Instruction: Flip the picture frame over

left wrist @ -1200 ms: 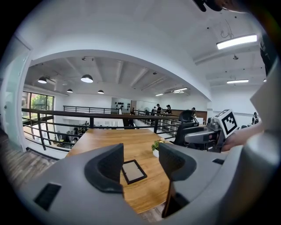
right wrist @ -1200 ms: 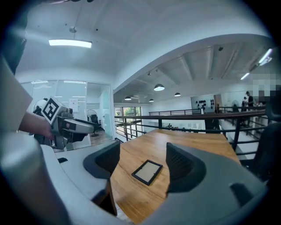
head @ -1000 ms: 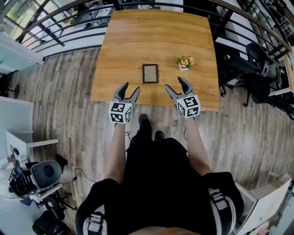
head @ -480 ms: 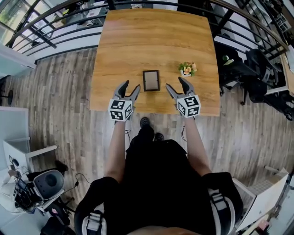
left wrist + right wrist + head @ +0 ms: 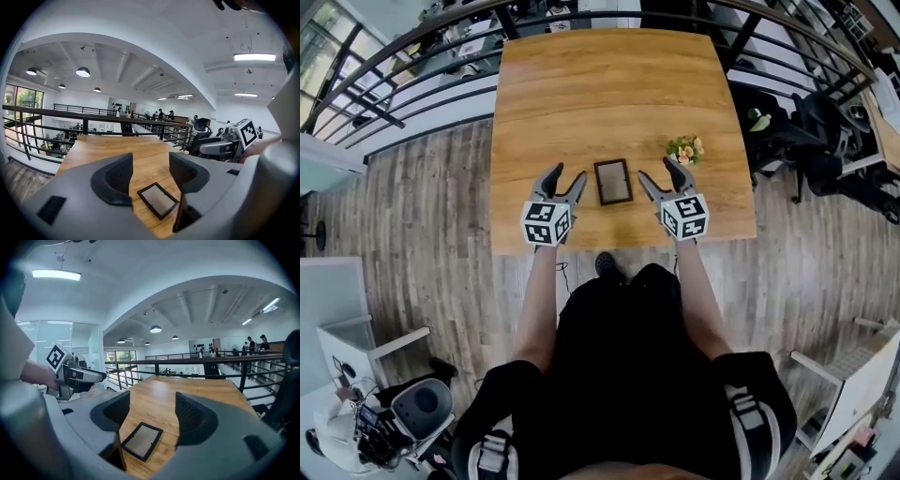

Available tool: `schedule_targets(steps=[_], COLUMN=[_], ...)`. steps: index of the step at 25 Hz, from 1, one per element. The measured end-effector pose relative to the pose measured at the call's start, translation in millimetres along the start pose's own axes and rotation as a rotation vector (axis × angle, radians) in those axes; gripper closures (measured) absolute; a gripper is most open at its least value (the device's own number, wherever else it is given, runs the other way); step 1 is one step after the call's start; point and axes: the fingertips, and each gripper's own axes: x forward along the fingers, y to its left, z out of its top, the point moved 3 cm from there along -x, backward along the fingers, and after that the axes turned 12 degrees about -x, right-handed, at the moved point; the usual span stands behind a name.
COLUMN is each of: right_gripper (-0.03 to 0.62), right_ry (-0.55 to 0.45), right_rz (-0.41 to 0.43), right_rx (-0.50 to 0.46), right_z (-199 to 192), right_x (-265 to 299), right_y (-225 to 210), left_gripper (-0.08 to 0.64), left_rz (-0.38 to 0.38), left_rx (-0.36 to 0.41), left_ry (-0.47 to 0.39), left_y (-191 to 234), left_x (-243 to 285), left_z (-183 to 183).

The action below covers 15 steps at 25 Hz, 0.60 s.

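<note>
Wooden tabletop [image 5: 609, 94]: rectangular, light grain. A small potted flower arrangement [image 5: 684, 150] stands upright toward its right side (yellow and orange blooms). A black metal railing [image 5: 85, 125] runs past the far edge. Plank floor [image 5: 422, 216] surrounds the tabletop. Black office chairs [image 5: 820, 117] stand at right. Pendant lamps [image 5: 83, 71] hang overhead.

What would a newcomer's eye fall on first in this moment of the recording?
A small black rectangular picture frame lies flat near the front edge of the large light wooden table. The left gripper and the right gripper flank it on either side, fingers apart and holding nothing. A small pot of orange and yellow flowers stands just beyond the right gripper.
</note>
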Motion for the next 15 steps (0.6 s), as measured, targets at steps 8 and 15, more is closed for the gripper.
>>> schedule_targets(steps=[8,15], right_gripper=[0.293,0.302], right_ry=[0.013,0.007], right_rz=[-0.003,0.014], right_rx=[-0.010,0.006], right_z=[0,0], right_x=[11,26], right_y=[2,0], left_gripper=[0.302,0.301], left_rz=[0.004,0.030], left_rx=[-0.023,-0.040], left_ry=[-0.008,-0.008], left_y=[16,29], left_x=[3,2], left_z=[2,1])
